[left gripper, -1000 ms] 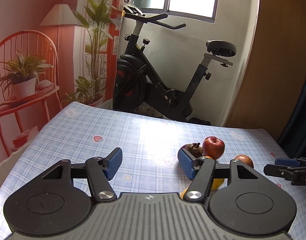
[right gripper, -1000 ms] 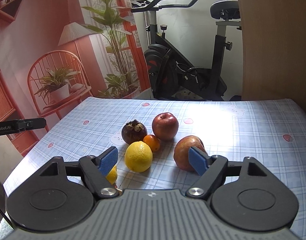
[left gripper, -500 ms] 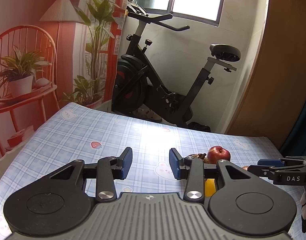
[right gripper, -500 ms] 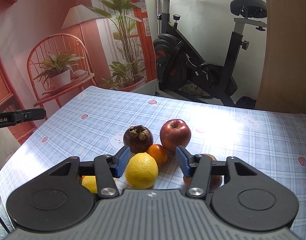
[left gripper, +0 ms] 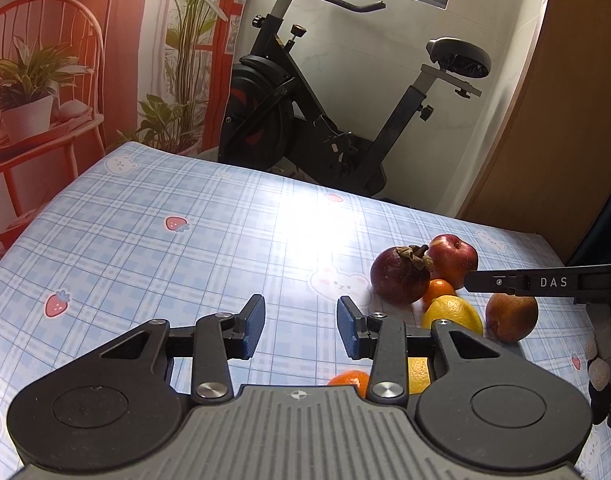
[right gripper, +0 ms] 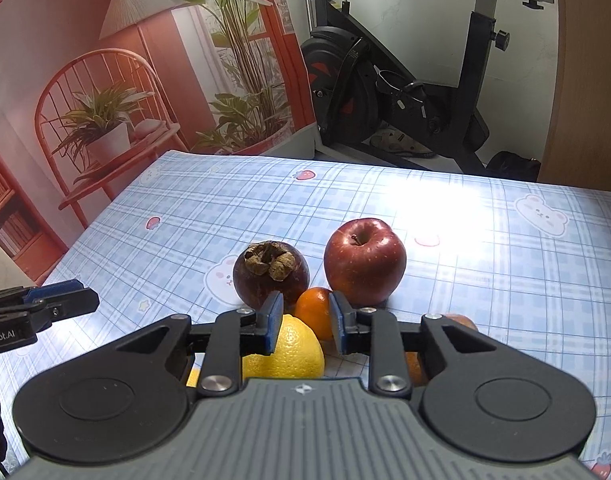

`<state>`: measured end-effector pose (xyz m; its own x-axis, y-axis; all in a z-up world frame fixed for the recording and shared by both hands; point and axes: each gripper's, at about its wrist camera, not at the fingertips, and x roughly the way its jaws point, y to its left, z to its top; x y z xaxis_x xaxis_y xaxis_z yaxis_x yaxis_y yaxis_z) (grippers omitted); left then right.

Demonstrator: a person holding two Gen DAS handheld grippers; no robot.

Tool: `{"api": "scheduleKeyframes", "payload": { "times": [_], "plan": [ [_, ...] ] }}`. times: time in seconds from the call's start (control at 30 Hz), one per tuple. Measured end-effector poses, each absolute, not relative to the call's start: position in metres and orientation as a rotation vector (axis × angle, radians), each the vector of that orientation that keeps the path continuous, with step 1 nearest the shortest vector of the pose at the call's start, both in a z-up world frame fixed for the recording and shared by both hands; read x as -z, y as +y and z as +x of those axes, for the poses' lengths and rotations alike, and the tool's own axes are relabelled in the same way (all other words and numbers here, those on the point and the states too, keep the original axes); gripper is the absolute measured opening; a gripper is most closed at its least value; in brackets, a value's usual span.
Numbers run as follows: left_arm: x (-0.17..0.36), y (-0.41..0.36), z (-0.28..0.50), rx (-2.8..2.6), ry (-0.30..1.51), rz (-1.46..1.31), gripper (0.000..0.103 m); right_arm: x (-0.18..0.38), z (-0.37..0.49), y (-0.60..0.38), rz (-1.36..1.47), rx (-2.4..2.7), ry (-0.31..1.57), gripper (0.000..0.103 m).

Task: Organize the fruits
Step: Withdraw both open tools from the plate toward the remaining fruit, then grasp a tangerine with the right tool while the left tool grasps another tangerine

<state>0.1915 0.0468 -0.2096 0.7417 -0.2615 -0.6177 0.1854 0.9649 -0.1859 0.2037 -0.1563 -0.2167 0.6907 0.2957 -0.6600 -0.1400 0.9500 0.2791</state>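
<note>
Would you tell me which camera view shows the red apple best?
The right wrist view: the red apple sits whole, stem up, near the centre. In the left wrist view the mangosteen partly hides it, further off.

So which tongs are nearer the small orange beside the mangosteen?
Right. The right tongs frame the small orange at their tips; the left tongs, jaws just closing on nothing, hover over bare tablecloth to its left, apart.

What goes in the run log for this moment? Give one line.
left claw: open, jaws just closing partway, nothing between | right claw: shut at small orange, grip unclear
</note>
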Motion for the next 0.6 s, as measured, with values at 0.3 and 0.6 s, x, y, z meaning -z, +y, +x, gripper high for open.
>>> {"api": "scheduleKeyframes", "payload": {
  "times": [0.3, 0.6],
  "plan": [
    [0.23, 0.048, 0.192, 0.245, 0.743, -0.152, 0.042, 0.231, 0.219, -0.16, 0.311, -0.202, 0.822, 0.029],
    [0.236, 0.045, 0.195, 0.258, 0.763, -0.164, 0.043, 0.236, 0.228, -0.164, 0.368, -0.183, 0.846, 0.032]
  ]
}}
